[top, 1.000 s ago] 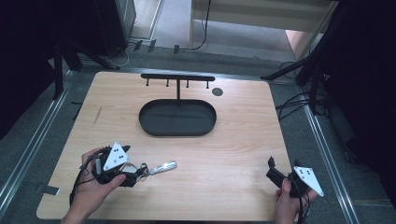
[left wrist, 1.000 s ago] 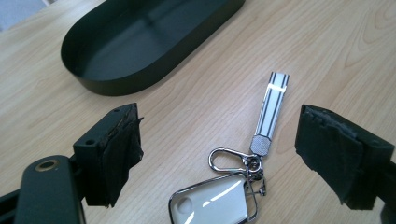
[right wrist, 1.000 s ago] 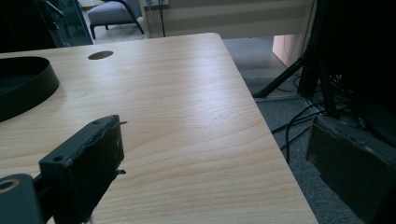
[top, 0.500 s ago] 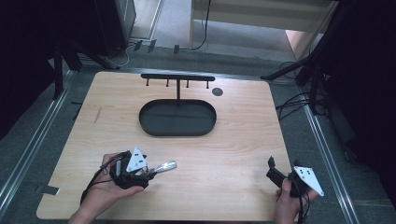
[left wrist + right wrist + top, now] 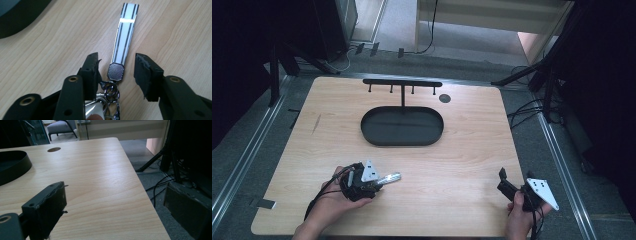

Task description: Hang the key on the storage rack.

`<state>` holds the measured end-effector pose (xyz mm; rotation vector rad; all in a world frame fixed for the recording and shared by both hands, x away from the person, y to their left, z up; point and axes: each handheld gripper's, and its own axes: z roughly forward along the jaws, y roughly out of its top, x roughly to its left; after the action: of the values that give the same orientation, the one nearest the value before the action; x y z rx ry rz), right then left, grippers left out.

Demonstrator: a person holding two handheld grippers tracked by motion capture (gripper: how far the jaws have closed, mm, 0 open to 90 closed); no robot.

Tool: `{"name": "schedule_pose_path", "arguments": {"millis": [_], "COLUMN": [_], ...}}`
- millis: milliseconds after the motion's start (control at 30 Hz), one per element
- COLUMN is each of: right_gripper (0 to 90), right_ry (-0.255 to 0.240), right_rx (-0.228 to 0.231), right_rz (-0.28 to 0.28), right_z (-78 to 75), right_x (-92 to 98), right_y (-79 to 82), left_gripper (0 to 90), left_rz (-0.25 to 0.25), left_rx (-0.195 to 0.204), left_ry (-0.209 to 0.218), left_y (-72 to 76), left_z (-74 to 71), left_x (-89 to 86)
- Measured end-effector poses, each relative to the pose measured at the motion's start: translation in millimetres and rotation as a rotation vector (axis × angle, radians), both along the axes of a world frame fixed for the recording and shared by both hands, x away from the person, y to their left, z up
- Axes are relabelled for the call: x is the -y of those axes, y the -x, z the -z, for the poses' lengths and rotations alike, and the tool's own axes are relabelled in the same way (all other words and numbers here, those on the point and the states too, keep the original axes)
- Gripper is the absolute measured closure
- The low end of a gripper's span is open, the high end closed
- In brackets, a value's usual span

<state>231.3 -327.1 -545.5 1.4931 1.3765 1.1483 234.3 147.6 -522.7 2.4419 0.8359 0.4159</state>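
Two grippers sit low on a light wooden table (image 5: 462,150). Far back on it stand a black oval tray (image 5: 402,126), a black rack with small pegs (image 5: 402,83) and a round dark hole (image 5: 445,98). Grey floor, metal rails, dark stands and cables go around the table.

The left gripper (image 5: 116,75) has moved right along the near edge since a second ago and turned toward the key strap (image 5: 124,32). Its jaws are apart, one on each side of the strap's dark metal end. The strap is white with black stripes and lies flat on the wood, near the front left. The right gripper (image 5: 507,182) has stayed at the front right corner with its jaws wide apart and nothing between them.

Some key rings (image 5: 110,100) are cut off at the bottom of the left gripper view, so they are hard to make out.
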Motion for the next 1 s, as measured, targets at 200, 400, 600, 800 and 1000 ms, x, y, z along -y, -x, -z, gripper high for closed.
{"name": "schedule_pose_path", "arguments": {"millis": [200,400,600,800,1000], "right_gripper": [4.2,4.3,4.3,4.3,4.3], "right_ry": [0.000,0.000,0.000,-0.002,-0.003], "right_rx": [0.000,0.000,0.001,0.000,0.000], "right_rz": [0.001,0.000,0.001,0.001,0.000], "right_z": [0.0,0.0,0.0,0.1,0.0], "right_x": [0.1,-0.1,0.2,0.6,0.7], "right_y": [0.2,0.0,0.3,-0.1,0.0], "left_gripper": [57.4,56.4,58.4,61.7,71.8], "left_rz": [-0.004,-0.012,0.009,0.020,0.035], "left_rx": [-0.009,-0.030,-0.050,-0.064,-0.087], "left_ry": [-0.022,-0.002,0.003,0.004,0.021], "left_y": [-3.8,-9.2,-11.0,-15.2,-17.6], "left_z": [4.5,4.6,3.8,3.3,3.1], "left_x": [5.1,5.3,10.5,12.7,14.9]}}
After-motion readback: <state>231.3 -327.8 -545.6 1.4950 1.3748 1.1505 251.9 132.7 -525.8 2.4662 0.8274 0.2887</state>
